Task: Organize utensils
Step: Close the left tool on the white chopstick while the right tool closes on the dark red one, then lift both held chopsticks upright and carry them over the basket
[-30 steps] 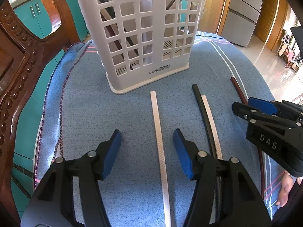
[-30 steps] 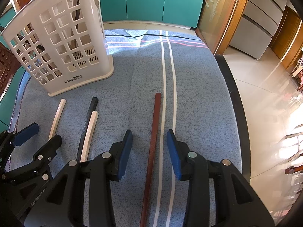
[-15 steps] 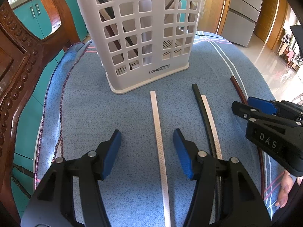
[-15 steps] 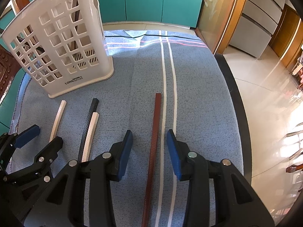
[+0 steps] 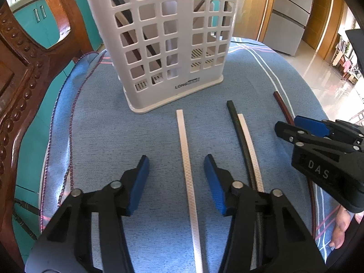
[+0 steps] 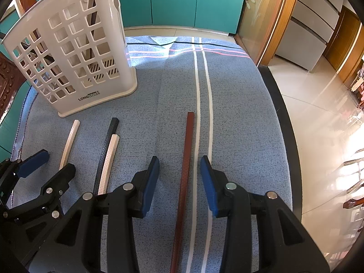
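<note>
Left wrist view. Left tongs: wide open, empty, straddling the white chopstick, which lies on the table with its far tip just short of the basket. A black chopstick and a second white chopstick, touching, lie right of it. Step judged: pre-grasp; next, lower and close on the stick, then lift it to the basket's rim. Chair back crowds the basket's left.

Right wrist view. Right tongs: wide open, empty, straddling the brown chopstick, well right of the basket. Table edge falls away farther right; open cloth lies between stick and basket.
</note>
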The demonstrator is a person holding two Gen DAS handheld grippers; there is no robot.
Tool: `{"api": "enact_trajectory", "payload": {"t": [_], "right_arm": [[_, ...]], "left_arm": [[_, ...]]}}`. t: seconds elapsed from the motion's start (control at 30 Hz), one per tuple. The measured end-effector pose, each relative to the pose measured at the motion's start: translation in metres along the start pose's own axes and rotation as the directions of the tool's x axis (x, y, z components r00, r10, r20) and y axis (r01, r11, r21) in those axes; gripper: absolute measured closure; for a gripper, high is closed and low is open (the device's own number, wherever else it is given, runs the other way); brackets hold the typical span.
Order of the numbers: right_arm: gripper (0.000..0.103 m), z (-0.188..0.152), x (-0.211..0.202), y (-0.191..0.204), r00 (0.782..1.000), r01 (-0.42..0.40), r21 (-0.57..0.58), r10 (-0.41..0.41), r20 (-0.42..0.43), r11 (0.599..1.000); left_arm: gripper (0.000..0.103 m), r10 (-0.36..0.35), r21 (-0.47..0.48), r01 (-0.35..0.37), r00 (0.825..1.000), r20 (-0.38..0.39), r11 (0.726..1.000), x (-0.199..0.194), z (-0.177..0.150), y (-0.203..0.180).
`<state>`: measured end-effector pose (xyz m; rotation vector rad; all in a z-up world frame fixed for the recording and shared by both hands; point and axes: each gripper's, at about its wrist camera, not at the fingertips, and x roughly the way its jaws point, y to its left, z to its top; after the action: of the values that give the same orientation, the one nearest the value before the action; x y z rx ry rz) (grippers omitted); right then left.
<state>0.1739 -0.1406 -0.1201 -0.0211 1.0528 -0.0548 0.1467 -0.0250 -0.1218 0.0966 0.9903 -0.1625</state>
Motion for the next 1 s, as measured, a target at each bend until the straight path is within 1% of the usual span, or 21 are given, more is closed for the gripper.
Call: {"api": "enact_trajectory", "payload": {"t": [0.03,0.07,0.1,0.13,0.17,0.2,0.23,0.3,0.37,0.43,0.5,0.57,0.63,0.67,0.73,0.77,0.8,0.83,0.93,0.97,1.0], "right_arm": [[0.068,0.0,0.0,0.0,1.0,-0.006,-0.001,0.006,0.001,1.0],[0.075,0.0,0.0,0.0,1.0,-0.017,0.0,0.017,0.001,1.0],[0.078,0.0,-0.001,0.0,1.0,-0.021,0.0,0.021,0.002,1.0],[0.086,0.0,-0.001,0.001,1.0,-0.023,0.0,0.023,0.003,1.0],[0.094,0.001,-0.001,-0.001,0.999,-0.036,0.008,0.036,0.001,0.999],[0.096,0.001,-0.002,-0.002,0.999,-0.046,0.016,0.046,0.0,0.999],[0.096,0.002,-0.002,-0.005,0.998,-0.069,0.032,0.069,-0.003,0.997],[0.096,0.004,-0.003,-0.009,0.995,-0.099,0.049,0.099,0.001,0.994],[0.096,0.007,-0.009,-0.01,0.994,-0.105,0.048,0.104,0.029,0.993],[0.096,0.01,-0.022,-0.012,0.99,-0.128,0.051,0.125,0.07,0.99],[0.096,0.012,-0.036,-0.013,0.983,-0.157,0.05,0.151,0.109,0.986],[0.096,0.016,-0.059,-0.02,0.968,-0.197,0.05,0.186,0.166,0.979],[0.096,0.016,-0.079,-0.025,0.952,-0.241,0.049,0.226,0.209,0.969],[0.096,0.016,-0.096,-0.029,0.935,-0.277,0.045,0.259,0.243,0.96],[0.096,0.014,-0.123,-0.032,0.909,-0.316,0.025,0.296,0.294,0.948],[0.096,0.012,-0.133,-0.03,0.9,-0.327,0.016,0.305,0.312,0.945],[0.096,0.012,-0.147,-0.032,0.884,-0.343,0.003,0.321,0.34,0.939],[0.096,0.013,-0.164,-0.034,0.863,-0.362,-0.009,0.339,0.374,0.932],[0.096,0.021,-0.198,-0.037,0.81,-0.414,-0.017,0.377,0.45,0.91],[0.096,0.029,-0.214,-0.038,0.777,-0.44,-0.029,0.397,0.489,0.897],[0.096,0.035,-0.224,-0.038,0.754,-0.451,-0.04,0.405,0.517,0.892]], "left_arm": [[0.063,-0.014,0.0,0.014,1.0,0.0,1.0,0.0,0.0,-0.001],[0.065,-0.025,0.0,0.025,1.0,0.001,1.0,0.0,0.0,-0.003],[0.071,-0.031,0.003,0.031,1.0,0.004,1.0,0.0,0.001,-0.003],[0.078,-0.032,0.003,0.032,0.999,0.006,0.999,0.0,0.0,-0.005],[0.083,-0.036,0.0,0.036,0.999,0.009,0.999,0.0,0.001,-0.005],[0.092,-0.038,-0.003,0.038,0.999,0.009,0.999,0.001,0.002,-0.005],[0.095,-0.046,-0.013,0.047,0.999,0.008,0.999,0.001,0.002,-0.004],[0.096,-0.07,-0.042,0.071,0.997,0.008,0.997,0.002,0.004,0.002],[0.096,-0.084,-0.066,0.086,0.996,0.03,0.994,-0.004,0.006,0.006],[0.096,-0.106,-0.08,0.111,0.992,0.075,0.991,-0.017,0.01,0.011],[0.096,-0.137,-0.086,0.15,0.981,0.135,0.985,-0.04,0.014,0.017],[0.096,-0.156,-0.088,0.174,0.971,0.183,0.981,-0.061,0.017,0.023],[0.096,-0.178,-0.097,0.206,0.953,0.244,0.974,-0.09,0.021,0.033],[0.096,-0.187,-0.102,0.222,0.944,0.272,0.97,-0.103,0.022,0.038],[0.096,-0.209,-0.106,0.259,0.915,0.344,0.96,-0.137,0.026,0.048],[0.096,-0.218,-0.102,0.275,0.898,0.383,0.956,-0.154,0.028,0.053],[0.096,-0.226,-0.096,0.295,0.871,0.436,0.951,-0.176,0.031,0.059],[0.096,-0.234,-0.092,0.311,0.851,0.471,0.946,-0.189,0.033,0.063],[0.096,-0.262,-0.081,0.387,0.75,0.607,0.919,-0.234,0.046,0.077],[0.096,-0.249,-0.082,0.395,0.713,0.655,0.915,-0.245,0.052,0.083],[0.096,-0.217,-0.094,0.389,0.681,0.7,0.916,-0.255,0.058,0.089]]}}
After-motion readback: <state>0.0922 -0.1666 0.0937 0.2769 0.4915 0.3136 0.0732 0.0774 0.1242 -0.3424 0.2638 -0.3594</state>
